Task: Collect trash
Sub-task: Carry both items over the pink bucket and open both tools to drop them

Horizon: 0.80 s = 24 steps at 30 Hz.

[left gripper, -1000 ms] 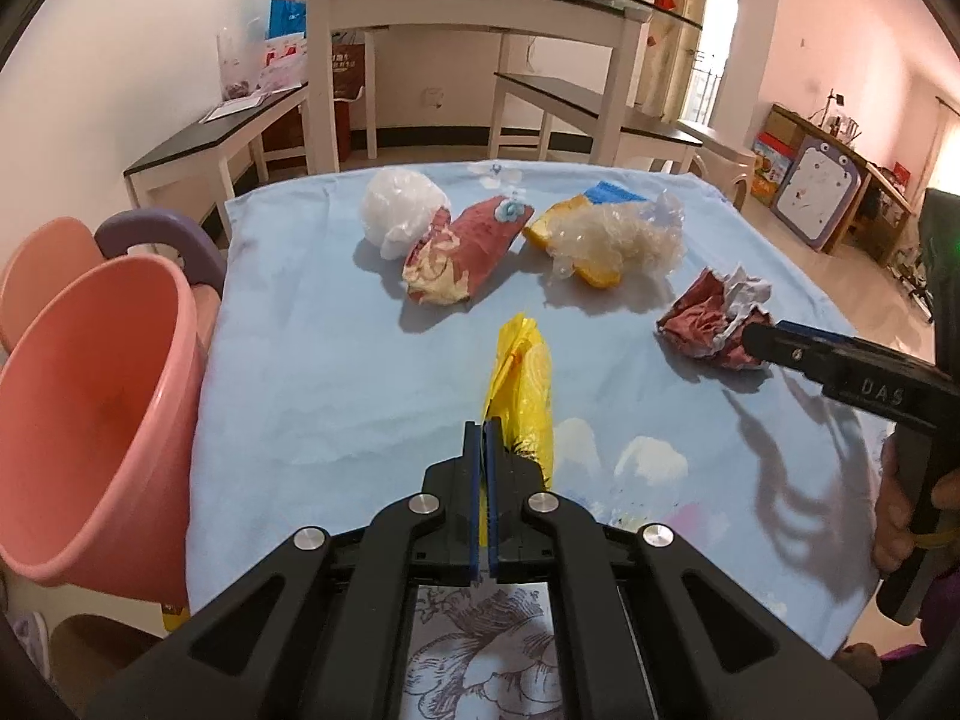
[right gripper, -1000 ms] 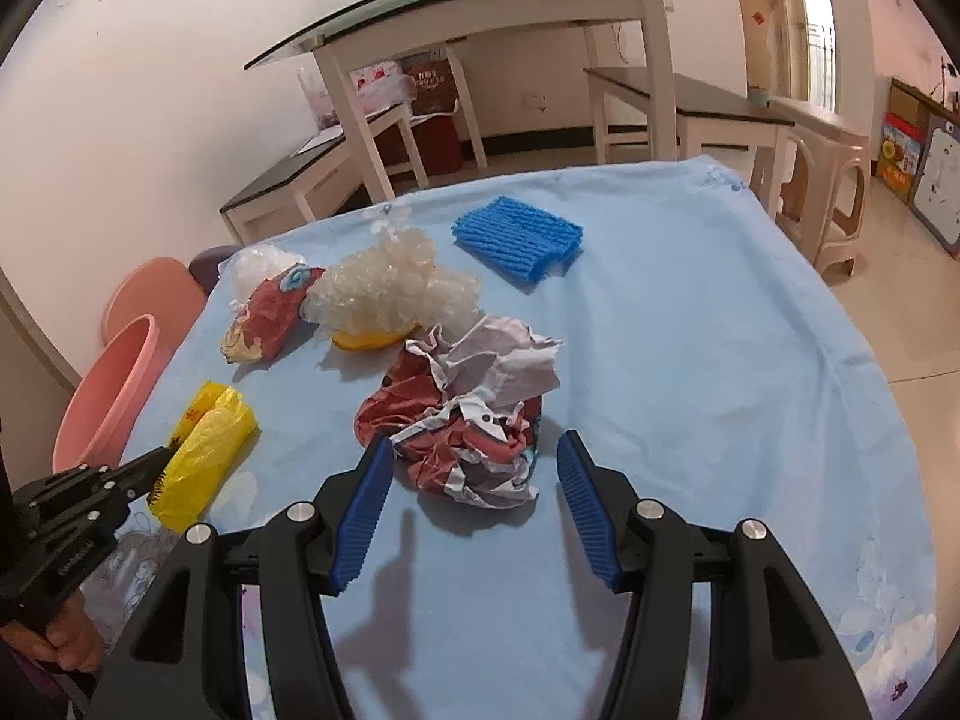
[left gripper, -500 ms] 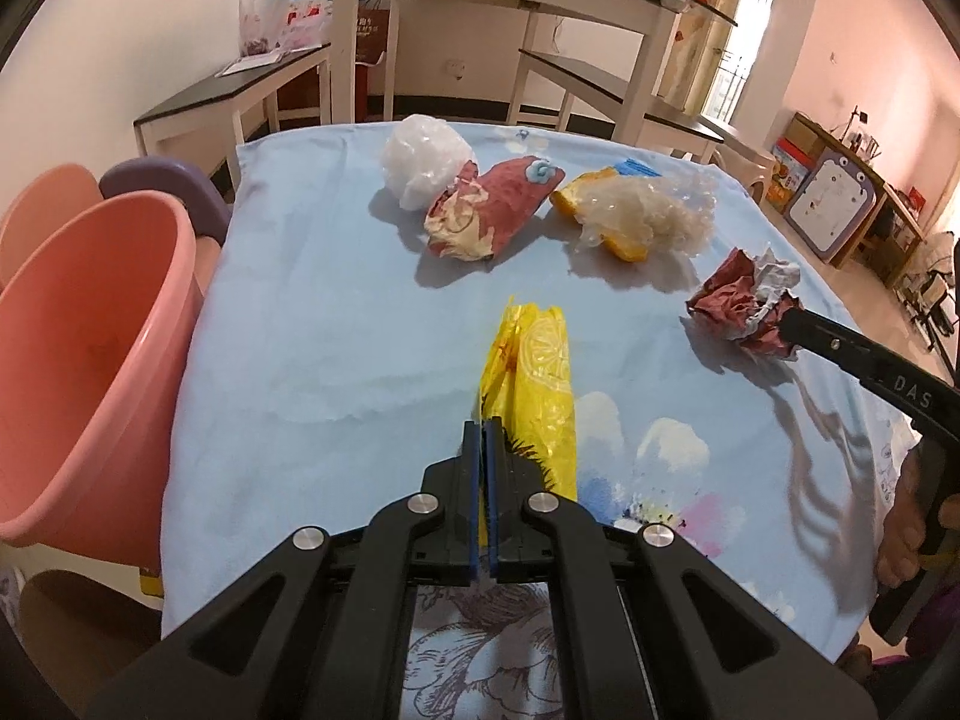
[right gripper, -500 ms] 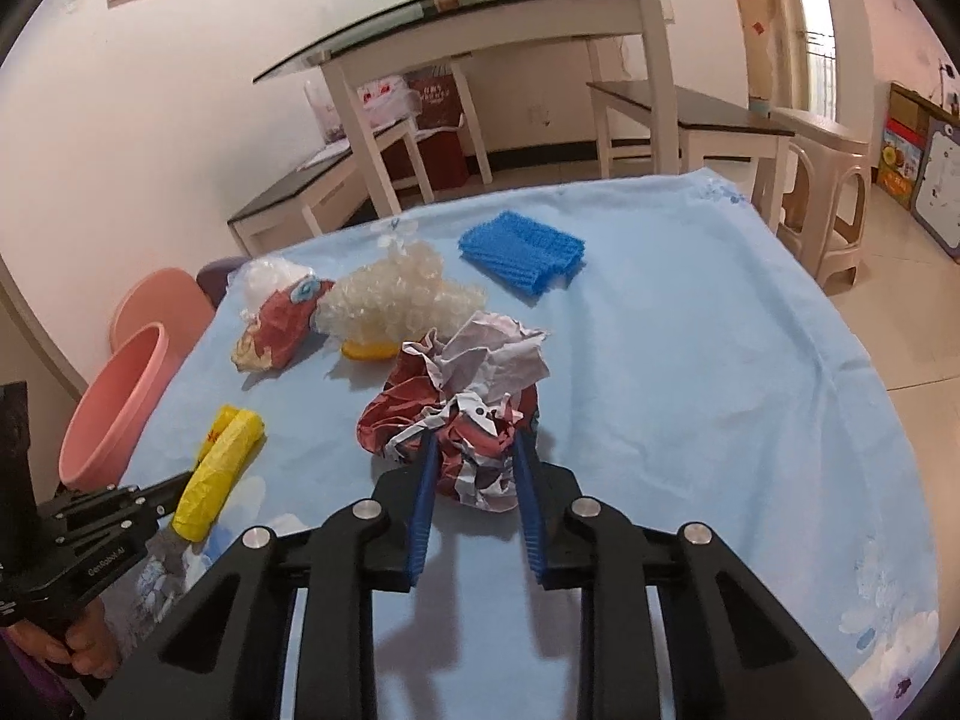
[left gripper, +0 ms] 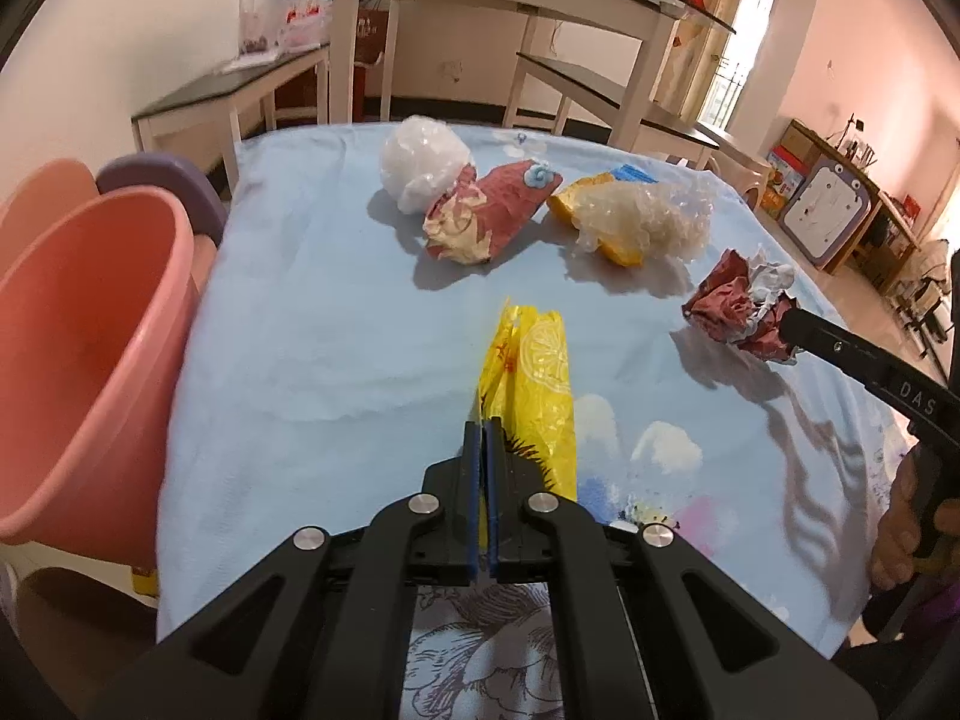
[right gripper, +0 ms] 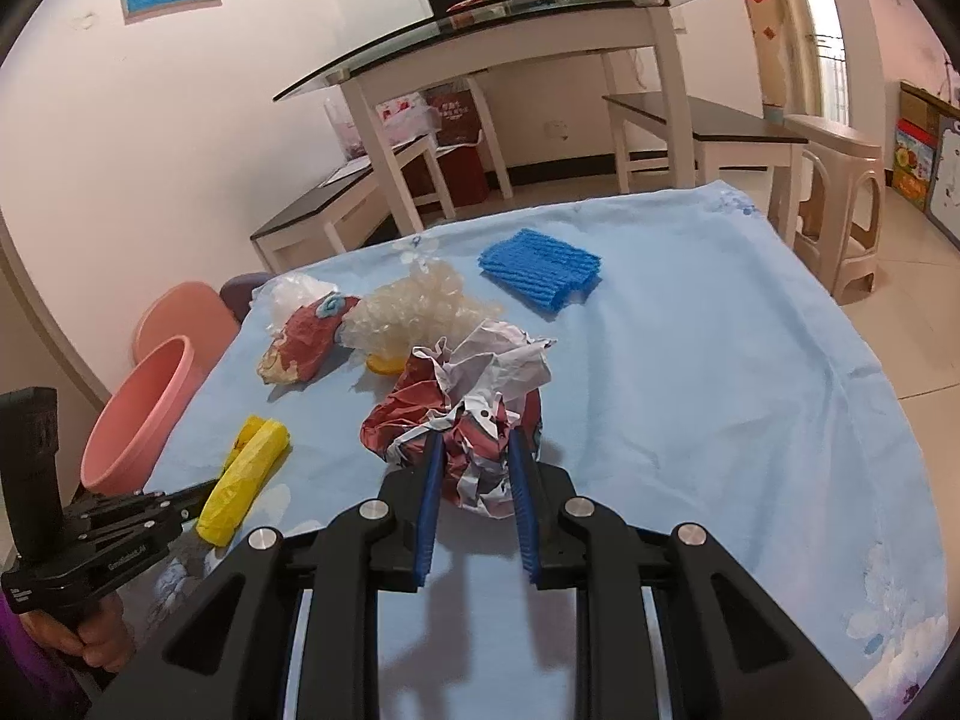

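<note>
**Mia:** Blue cloth covers the tabletop (right gripper: 690,360), and trash is lying all over it. Is any of it in the pink tub (left gripper: 72,348) yet?

**Ben:** I can see no trash in the part of the tub that shows. It sits off the edge of the tabletop, at about 9 o'clock from the left hand-held gripper (left gripper: 483,438). So the job looks like it has only just begun.

**Mia:** What is that left one doing?

**Ben:** Its two fingers are pressed tight together. They pinch the near end of the yellow bag (left gripper: 534,378), which points away to 12 o'clock.

**Mia:** And the right hand-held gripper (right gripper: 474,450)?

**Ben:** Its blue pads (right gripper: 427,504) are squeezed on the red and white paper ball (right gripper: 468,402). A small gap is left between them, and the paper fills it. From the left camera the ball looks a little off the cloth, with its shadow under it.

**Mia:** So two things are held. What is left?

**Ben:** Both still need to go into the tub. Then, past the yellow bag at about 12 o'clock, there is the white plastic wad (left gripper: 423,162), and the red wrapper (left gripper: 486,216) touches it. The clear crinkly plastic (left gripper: 642,219) lies on something orange at 1 o'clock. The blue foam net (right gripper: 540,264) sits far back by itself.

**Mia:** That is four more!

**Ben:** Yes, most of the work is still to do.
</note>
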Available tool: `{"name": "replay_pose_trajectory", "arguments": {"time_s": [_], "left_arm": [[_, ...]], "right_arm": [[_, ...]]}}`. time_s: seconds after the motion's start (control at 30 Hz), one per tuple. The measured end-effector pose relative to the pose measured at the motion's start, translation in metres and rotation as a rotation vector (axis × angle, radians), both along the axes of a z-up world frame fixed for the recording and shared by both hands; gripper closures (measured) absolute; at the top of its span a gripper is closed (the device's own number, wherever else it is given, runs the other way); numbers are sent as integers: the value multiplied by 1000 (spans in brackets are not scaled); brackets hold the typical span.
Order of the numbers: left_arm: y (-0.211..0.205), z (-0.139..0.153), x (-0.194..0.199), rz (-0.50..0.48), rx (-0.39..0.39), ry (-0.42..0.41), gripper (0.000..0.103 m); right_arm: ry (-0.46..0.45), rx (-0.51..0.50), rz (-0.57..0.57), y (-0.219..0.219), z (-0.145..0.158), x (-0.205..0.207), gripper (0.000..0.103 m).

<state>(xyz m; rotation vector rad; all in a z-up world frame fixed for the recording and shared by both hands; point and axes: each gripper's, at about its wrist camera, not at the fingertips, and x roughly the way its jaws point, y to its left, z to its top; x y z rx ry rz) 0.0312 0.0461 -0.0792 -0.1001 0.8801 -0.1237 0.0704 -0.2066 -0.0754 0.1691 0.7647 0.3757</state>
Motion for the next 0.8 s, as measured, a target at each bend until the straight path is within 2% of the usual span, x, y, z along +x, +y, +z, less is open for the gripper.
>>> {"name": "replay_pose_trajectory", "arguments": {"time_s": [0.23,0.33,0.4,0.5,0.67,0.8], "left_arm": [[-11,18,-16,-22,125,-119,102],[-8,32,-21,-30,150,-169,102],[-3,41,-24,-24,139,-197,102],[11,56,-27,4,124,-241,102],[36,76,-37,85,150,-310,102],[61,85,-46,158,165,-331,102]], "right_arm": [[6,-54,39,11,0,-3,82],[29,-54,56,16,2,-6,82],[22,-49,70,22,8,-9,82],[-14,-48,112,40,22,-13,82],[-74,-62,217,86,43,-15,82],[-100,-48,312,130,54,-9,82]]}}
